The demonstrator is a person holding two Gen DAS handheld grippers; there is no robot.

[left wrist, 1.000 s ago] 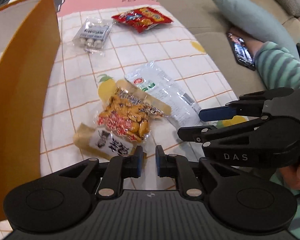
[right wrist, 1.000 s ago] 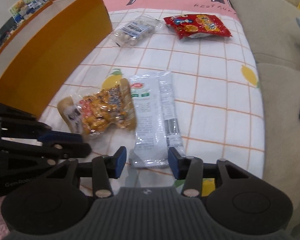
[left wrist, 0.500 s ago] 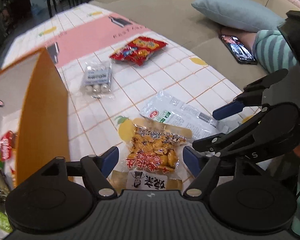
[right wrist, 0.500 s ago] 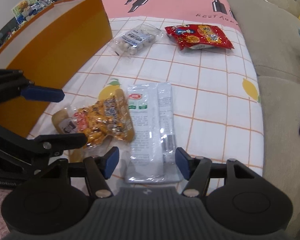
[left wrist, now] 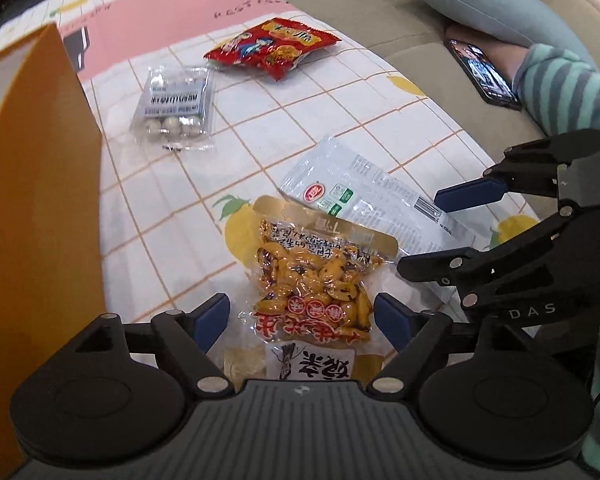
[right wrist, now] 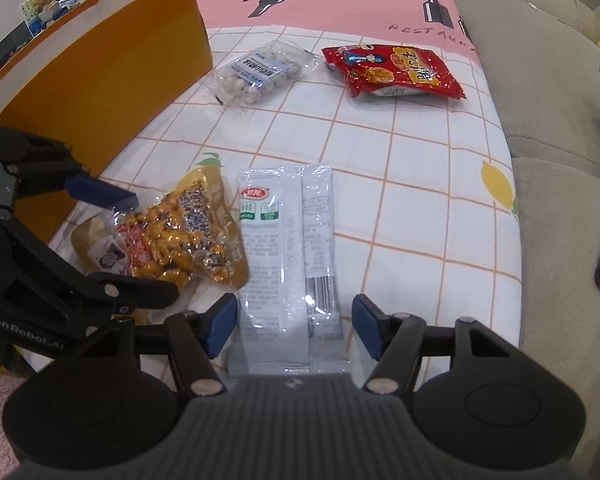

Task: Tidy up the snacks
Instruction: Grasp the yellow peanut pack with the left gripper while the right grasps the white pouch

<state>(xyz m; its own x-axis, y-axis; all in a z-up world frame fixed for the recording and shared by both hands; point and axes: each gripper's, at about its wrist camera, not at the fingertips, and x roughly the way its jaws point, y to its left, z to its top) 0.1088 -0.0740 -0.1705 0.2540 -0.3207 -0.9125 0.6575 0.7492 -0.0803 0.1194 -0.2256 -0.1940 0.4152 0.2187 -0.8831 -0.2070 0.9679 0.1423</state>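
Observation:
My left gripper (left wrist: 302,322) is open, its fingers on either side of a yellow bean snack packet (left wrist: 312,288) lying on the tablecloth; the packet also shows in the right wrist view (right wrist: 172,236). My right gripper (right wrist: 294,326) is open around the near end of a white sealed packet (right wrist: 286,248), which also shows in the left wrist view (left wrist: 364,196). A clear pack of round candies (left wrist: 174,108) and a red snack bag (left wrist: 272,46) lie farther off. An orange box (right wrist: 92,76) stands at the left.
The checked tablecloth (right wrist: 400,184) covers the table. A beige sofa (right wrist: 560,120) runs along the right edge, with a phone (left wrist: 482,74) and a blue pillow (left wrist: 480,4) on it. A person's striped sleeve (left wrist: 568,84) is beside the phone.
My left gripper has opened and moved down over the yellow bean packet. My right gripper has opened wider and come closer over the white packet.

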